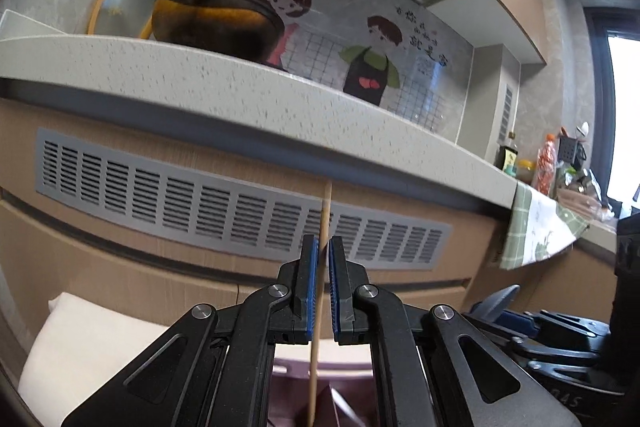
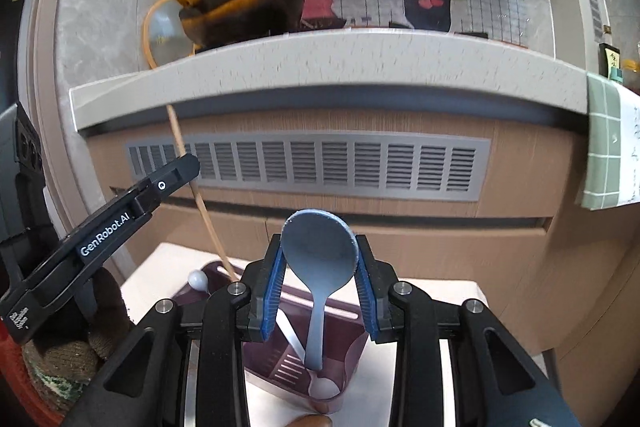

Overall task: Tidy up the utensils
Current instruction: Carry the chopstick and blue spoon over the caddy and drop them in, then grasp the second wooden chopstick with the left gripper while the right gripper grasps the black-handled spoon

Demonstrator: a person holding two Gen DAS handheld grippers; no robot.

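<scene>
My left gripper [image 1: 324, 251] is shut on a thin wooden chopstick [image 1: 322, 227] that stands upright, its lower end over the purple utensil holder [image 1: 288, 375]. In the right wrist view the left gripper [image 2: 188, 163] holds the chopstick [image 2: 200, 203] slanting down into the holder [image 2: 352, 343]. My right gripper [image 2: 320, 263] is closed on the bowl of a blue rice spoon [image 2: 320, 251], whose handle points down into the holder. A white spoon [image 2: 294, 343] lies inside the holder.
The holder stands on a white surface [image 2: 160, 279] in front of a kitchen cabinet with a grey vent grille [image 2: 320, 167]. Above is a speckled counter [image 2: 320, 63] with a dark pan [image 2: 240, 15]. A green towel [image 2: 608, 147] hangs at right.
</scene>
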